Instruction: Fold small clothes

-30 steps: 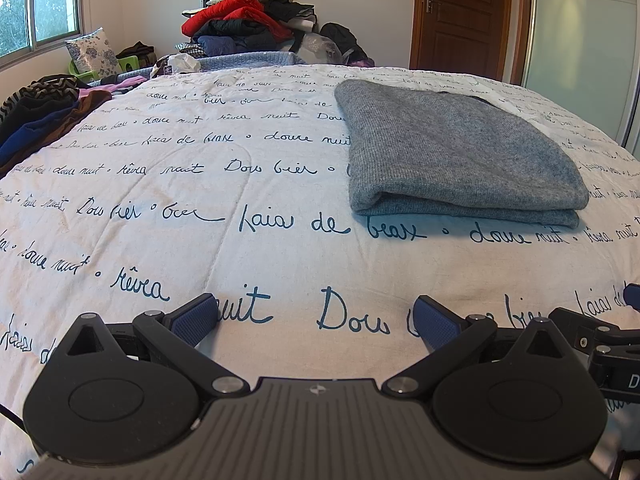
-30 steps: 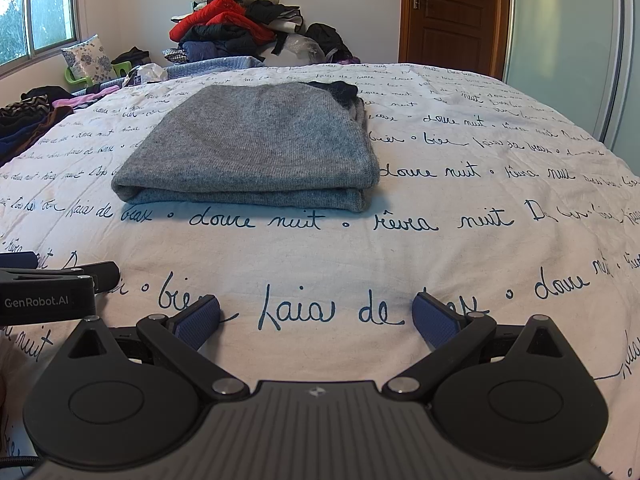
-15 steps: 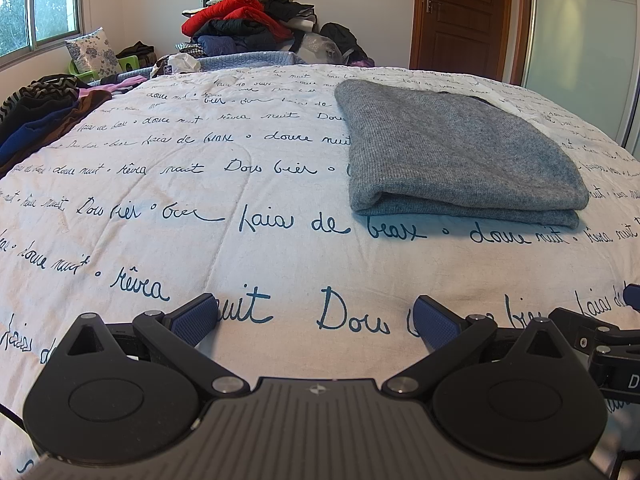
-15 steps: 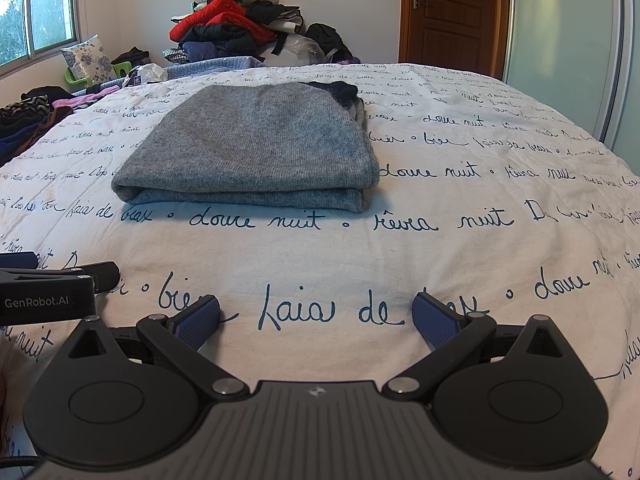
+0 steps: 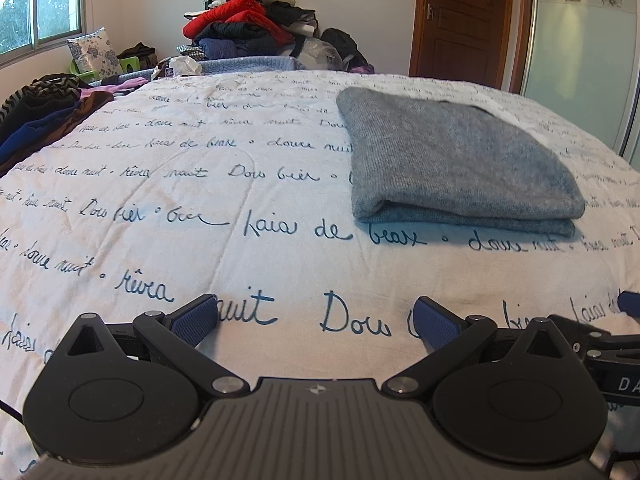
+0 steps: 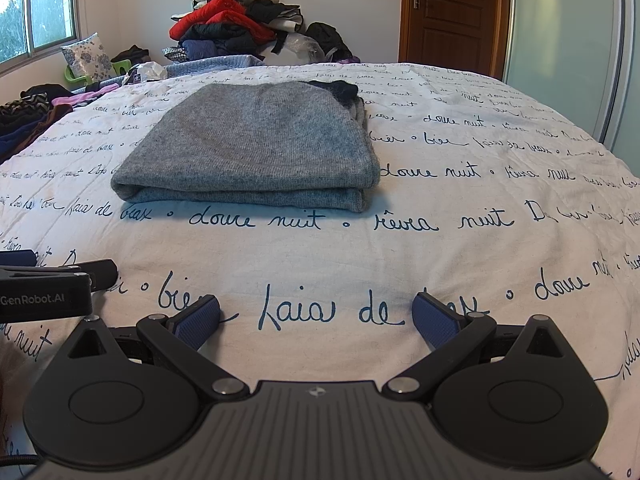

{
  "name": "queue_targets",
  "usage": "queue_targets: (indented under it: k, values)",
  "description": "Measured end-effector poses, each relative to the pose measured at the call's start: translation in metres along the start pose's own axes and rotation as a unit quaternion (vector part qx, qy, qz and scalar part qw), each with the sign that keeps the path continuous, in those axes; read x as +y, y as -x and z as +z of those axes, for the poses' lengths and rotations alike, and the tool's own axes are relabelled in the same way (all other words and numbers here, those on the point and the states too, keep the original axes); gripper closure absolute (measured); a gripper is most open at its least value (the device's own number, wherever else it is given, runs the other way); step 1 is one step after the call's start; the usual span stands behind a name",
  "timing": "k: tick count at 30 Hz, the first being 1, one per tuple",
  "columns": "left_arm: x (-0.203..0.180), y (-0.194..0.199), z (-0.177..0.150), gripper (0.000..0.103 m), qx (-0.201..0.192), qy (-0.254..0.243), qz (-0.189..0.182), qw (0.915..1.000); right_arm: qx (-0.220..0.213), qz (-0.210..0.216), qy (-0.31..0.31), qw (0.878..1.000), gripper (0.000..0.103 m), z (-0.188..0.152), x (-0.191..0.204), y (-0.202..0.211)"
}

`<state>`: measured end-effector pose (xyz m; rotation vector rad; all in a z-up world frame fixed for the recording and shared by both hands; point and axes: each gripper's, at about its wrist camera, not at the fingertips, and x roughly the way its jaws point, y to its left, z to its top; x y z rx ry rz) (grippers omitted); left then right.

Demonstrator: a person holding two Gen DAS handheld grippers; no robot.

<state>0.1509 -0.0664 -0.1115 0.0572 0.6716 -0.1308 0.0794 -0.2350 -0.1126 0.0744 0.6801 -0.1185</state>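
A grey knitted garment (image 6: 256, 144), folded into a flat rectangle with its doubled edge facing the cameras, lies on a bed under a white bedspread (image 5: 200, 208) printed with dark blue handwritten French phrases. A scrap of dark fabric (image 6: 340, 88) shows at the garment's far right corner in the right wrist view. The left gripper (image 5: 316, 320) rests low over the bedspread near the bed's front edge, its blue-padded fingers (image 5: 196, 316) spread wide with nothing between them; the folded garment sits ahead of it and to its right, well apart. The right gripper (image 6: 316, 316) is placed likewise, jaws wide and empty, with the garment ahead and slightly to its left. Each tool appears at the edge of the other's view, the two lying side by side close together, neither touching the garment. Along the bed's left edge lies a row of loose clothes (image 5: 44, 120) in dark blue, brown, pink and a zigzag stripe. Beyond the far end of the bed, a tall heap of clothing (image 6: 236, 20) topped with red and black items rises against the wall, with a floral pillow (image 5: 92, 52) under the window (image 5: 40, 4) at left. A brown wooden door (image 6: 452, 16) and a frosted sliding panel (image 6: 560, 48) stand at right.
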Motion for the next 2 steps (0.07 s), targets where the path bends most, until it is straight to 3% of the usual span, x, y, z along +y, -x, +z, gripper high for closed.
queue_targets:
  k: [2]
  values:
    - [0.0125, 0.0070, 0.0056, 0.000, 0.002, 0.010, -0.005, 0.9999, 0.002, 0.000, 0.002, 1.000, 0.000, 0.0011, 0.0000, 0.0002]
